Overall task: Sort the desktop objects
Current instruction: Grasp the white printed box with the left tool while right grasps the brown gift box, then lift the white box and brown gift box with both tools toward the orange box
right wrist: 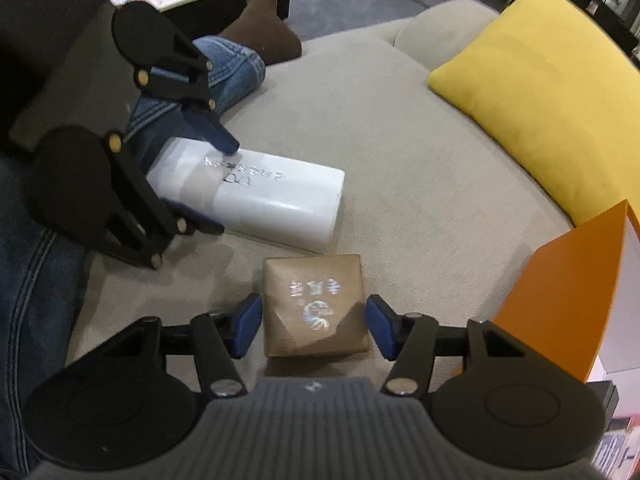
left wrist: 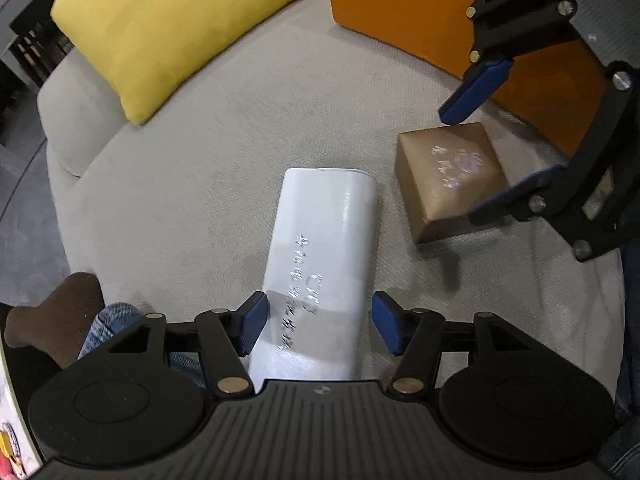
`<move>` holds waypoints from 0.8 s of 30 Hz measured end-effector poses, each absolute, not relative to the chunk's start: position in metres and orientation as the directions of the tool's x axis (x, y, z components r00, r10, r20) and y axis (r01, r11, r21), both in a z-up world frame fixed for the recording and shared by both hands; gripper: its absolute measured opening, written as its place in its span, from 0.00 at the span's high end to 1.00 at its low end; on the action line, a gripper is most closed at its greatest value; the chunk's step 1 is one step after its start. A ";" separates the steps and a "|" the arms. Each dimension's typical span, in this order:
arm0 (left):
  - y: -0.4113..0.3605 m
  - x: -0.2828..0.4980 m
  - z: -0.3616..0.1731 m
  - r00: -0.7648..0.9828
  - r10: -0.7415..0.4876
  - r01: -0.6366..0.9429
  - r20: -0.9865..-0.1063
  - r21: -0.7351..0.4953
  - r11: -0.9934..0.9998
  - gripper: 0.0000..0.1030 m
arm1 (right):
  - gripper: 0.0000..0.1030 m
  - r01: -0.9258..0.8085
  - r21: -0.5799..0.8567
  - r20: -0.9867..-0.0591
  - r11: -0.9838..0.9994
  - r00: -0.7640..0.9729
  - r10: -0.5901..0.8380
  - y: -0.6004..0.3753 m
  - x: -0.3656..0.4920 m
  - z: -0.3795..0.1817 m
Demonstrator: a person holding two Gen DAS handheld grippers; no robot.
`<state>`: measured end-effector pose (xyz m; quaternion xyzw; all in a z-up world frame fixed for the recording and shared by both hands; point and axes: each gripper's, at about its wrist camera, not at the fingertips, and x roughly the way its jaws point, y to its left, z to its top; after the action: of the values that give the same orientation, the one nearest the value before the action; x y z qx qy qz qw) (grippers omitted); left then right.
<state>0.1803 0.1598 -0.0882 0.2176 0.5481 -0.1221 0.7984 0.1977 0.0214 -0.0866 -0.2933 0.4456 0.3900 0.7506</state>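
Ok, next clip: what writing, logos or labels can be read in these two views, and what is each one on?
White box: a row of silvery characters and a curly logo on top, too blurred and glary to read.
Brown box: shiny characters above a round emblem, not legible.
Orange box: no writing visible.
Nothing in either view can be quoted with confidence.

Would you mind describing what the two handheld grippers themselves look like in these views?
The left gripper and right gripper look identical: a dark grey ribbed body, two round black discs at the sides, and black linkage arms joined by silver pins. Each ends in two flat blue fingertips. A small round emblem sits at the centre of the body's front edge. No cables or sleeves show.
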 end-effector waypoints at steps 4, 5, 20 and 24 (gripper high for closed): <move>0.159 0.190 -0.093 0.336 0.026 0.466 -0.941 0.191 0.864 0.32 | 0.41 -0.860 -0.051 -0.922 0.508 0.236 0.306 0.027 0.207 -0.087; 0.160 0.192 -0.095 0.330 0.023 0.472 -0.944 0.186 0.861 0.31 | 0.41 -0.863 -0.048 -0.926 0.503 0.227 0.301 0.029 0.208 -0.088; 0.156 0.186 -0.077 0.359 0.024 0.416 -0.933 0.183 0.891 0.32 | 0.42 -0.873 -0.058 -0.913 0.484 0.242 0.328 0.019 0.194 -0.070; 0.150 0.181 -0.046 0.405 0.007 0.387 -0.914 0.178 0.905 0.32 | 0.42 -0.878 -0.051 -0.888 0.477 0.259 0.381 -0.002 0.186 -0.041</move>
<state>0.1814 0.1497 -0.0463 0.1849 0.5327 -0.1164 0.8176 0.1862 -0.0021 -0.0411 -0.2848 0.4359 0.4249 0.7405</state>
